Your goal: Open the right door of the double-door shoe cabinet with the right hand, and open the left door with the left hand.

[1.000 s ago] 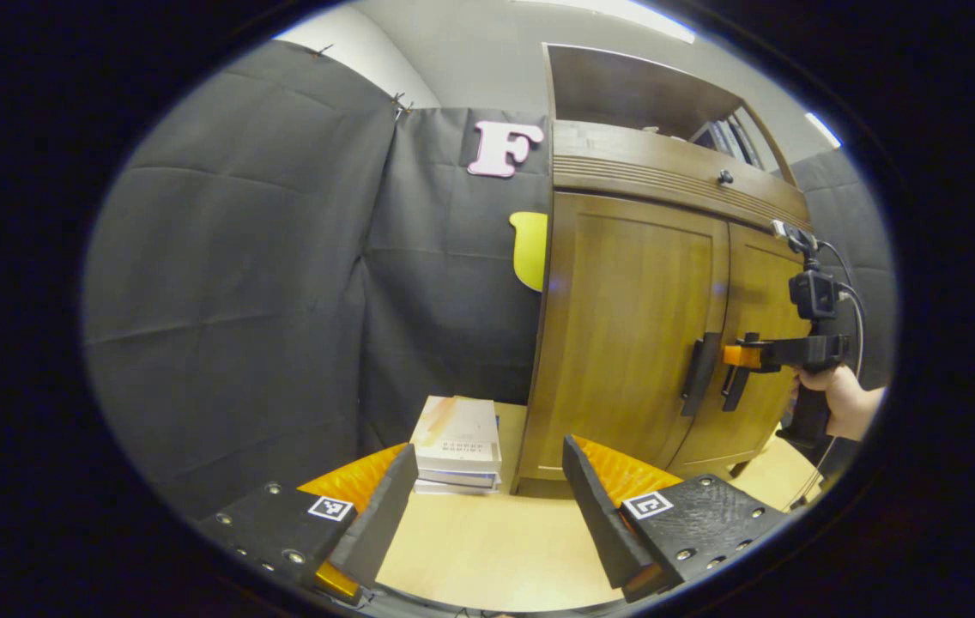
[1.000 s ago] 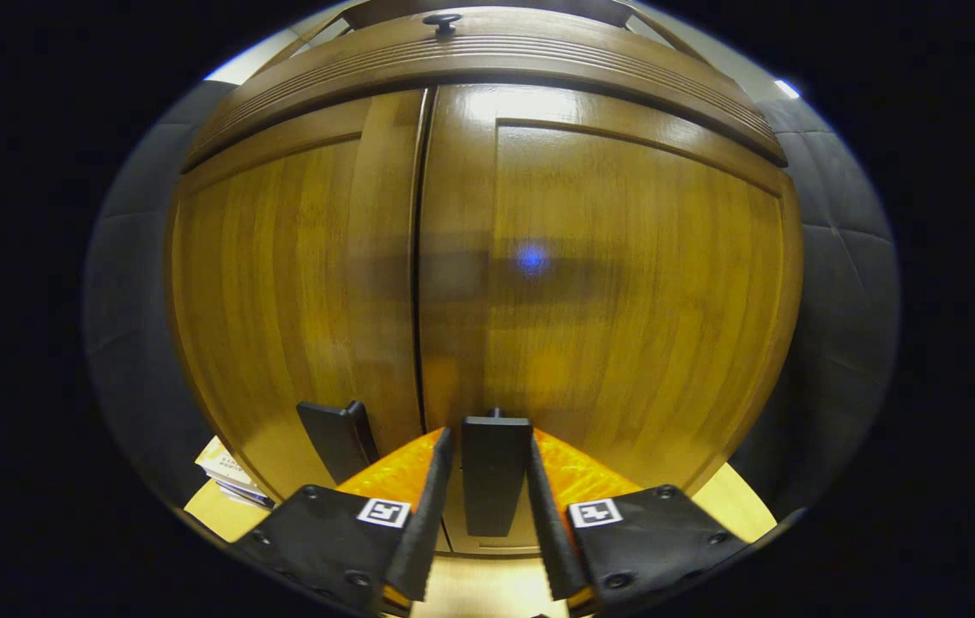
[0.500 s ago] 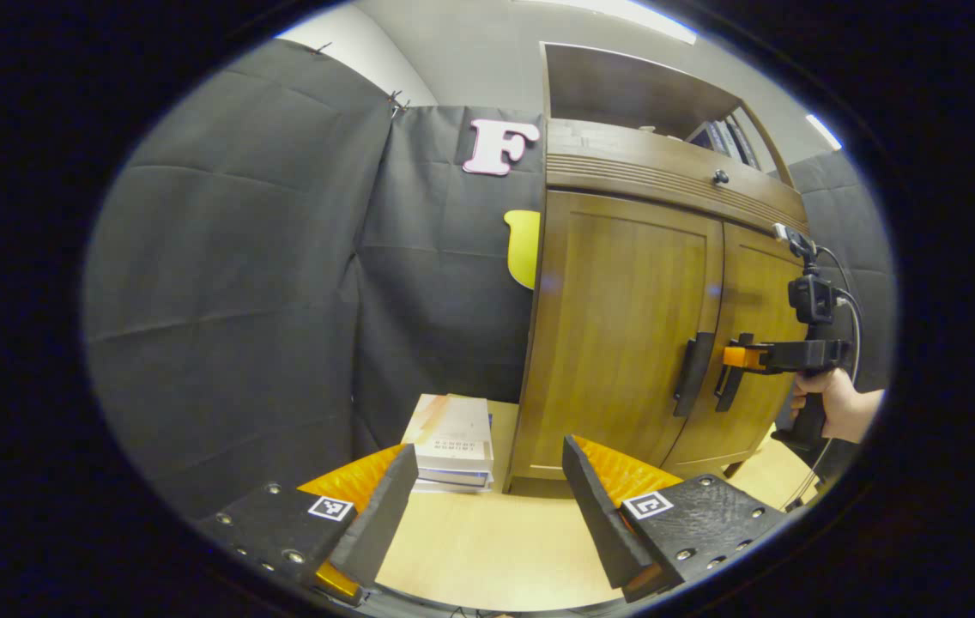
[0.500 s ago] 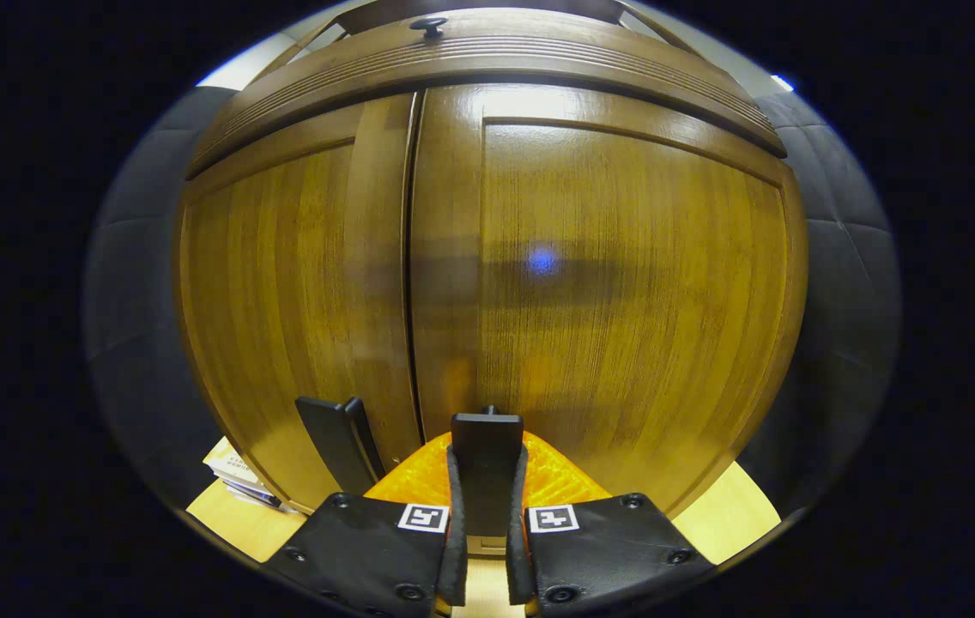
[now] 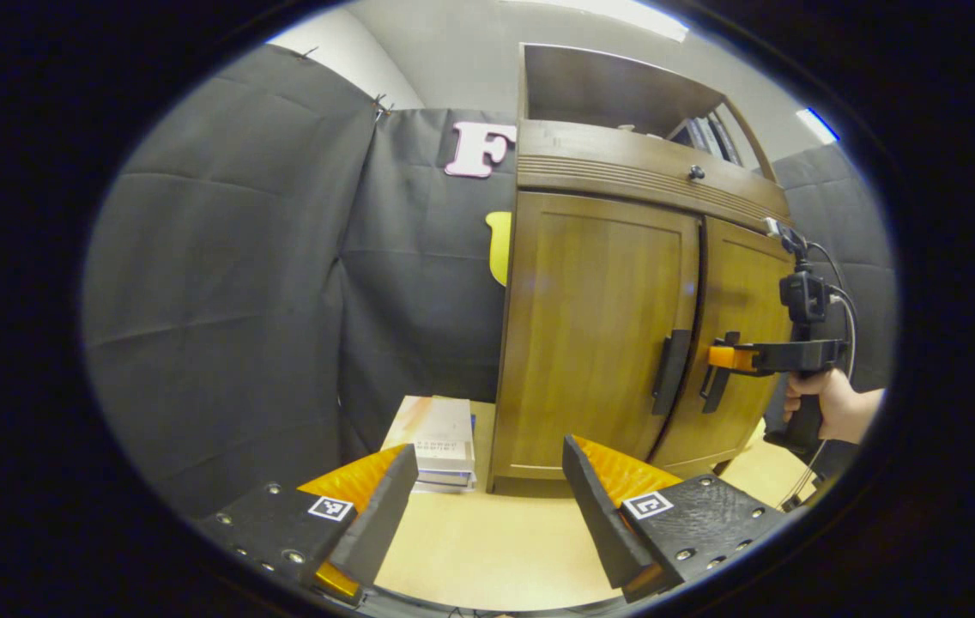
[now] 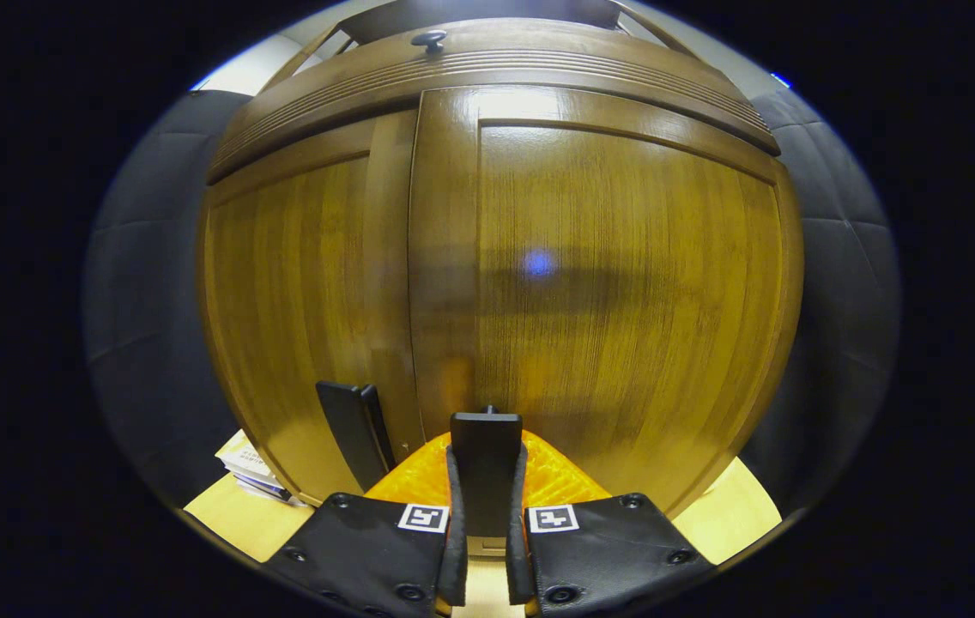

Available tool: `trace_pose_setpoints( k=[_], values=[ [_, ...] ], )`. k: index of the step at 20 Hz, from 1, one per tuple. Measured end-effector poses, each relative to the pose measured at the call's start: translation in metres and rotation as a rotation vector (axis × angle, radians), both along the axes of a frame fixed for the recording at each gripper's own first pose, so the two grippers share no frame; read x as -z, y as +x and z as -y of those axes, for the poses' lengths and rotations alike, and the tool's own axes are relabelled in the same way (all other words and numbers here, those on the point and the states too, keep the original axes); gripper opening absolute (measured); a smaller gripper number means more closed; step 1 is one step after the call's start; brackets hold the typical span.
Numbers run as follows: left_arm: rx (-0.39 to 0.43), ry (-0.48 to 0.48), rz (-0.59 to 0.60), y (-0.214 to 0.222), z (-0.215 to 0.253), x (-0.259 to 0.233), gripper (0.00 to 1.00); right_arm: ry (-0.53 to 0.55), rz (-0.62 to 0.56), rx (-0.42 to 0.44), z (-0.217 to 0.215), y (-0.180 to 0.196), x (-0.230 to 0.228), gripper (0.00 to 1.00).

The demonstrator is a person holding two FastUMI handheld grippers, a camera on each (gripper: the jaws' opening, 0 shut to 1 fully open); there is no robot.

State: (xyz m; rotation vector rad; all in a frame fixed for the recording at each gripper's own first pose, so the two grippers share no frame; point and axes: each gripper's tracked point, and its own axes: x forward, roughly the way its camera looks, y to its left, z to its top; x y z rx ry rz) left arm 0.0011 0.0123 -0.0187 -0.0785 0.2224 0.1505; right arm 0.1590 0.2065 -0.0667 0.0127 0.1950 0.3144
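Observation:
The wooden shoe cabinet [image 5: 625,172] stands on the table. In the right gripper view my right gripper [image 6: 486,455] is shut on the right door's dark upright handle [image 6: 486,446], both fingers pressing its sides. The right door [image 6: 625,300] stands very slightly ajar from the left door [image 6: 307,292]. The left door's handle [image 6: 354,433] is free. From the left gripper view, a hand [image 5: 831,403] holds the right gripper [image 5: 723,356] at the right handle [image 5: 715,390]. My left gripper [image 5: 487,493] is open and holds nothing, well short of the left door [image 5: 595,335] and its handle [image 5: 670,372].
A stack of books [image 5: 445,442] lies on the light wooden table [image 5: 487,549], just left of the cabinet. Above the doors is a drawer front with a small knob [image 5: 696,172], and above that an open shelf [image 5: 616,90]. Black cloth walls stand behind and to the left.
The right gripper closed onto the right door's handle and the seam between the doors has widened slightly. The left gripper's view has swung so the cabinet sits nearer its centre; it stays open.

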Motion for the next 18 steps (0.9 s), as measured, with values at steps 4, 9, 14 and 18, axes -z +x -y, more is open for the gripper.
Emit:
trace_pose_setpoints(
  k=[4, 9, 14, 18],
  values=[
    [0.022, -0.008, 0.006, -0.002, 0.0, -0.007, 0.99, 0.013, -0.001, -0.021, 0.006, -0.015, 0.0, 0.19],
    [0.062, -0.003, 0.002, -0.004, 0.01, -0.007, 0.99, 0.034, -0.004, -0.048, 0.016, -0.034, 0.001, 0.19],
    [0.105, -0.005, -0.01, -0.011, 0.023, -0.006, 0.99, 0.05, -0.002, -0.06, 0.03, -0.055, 0.002, 0.19],
    [0.136, 0.006, -0.02, -0.012, 0.029, -0.006, 0.99, 0.066, -0.008, -0.06, 0.043, -0.07, 0.003, 0.19]
  ],
)
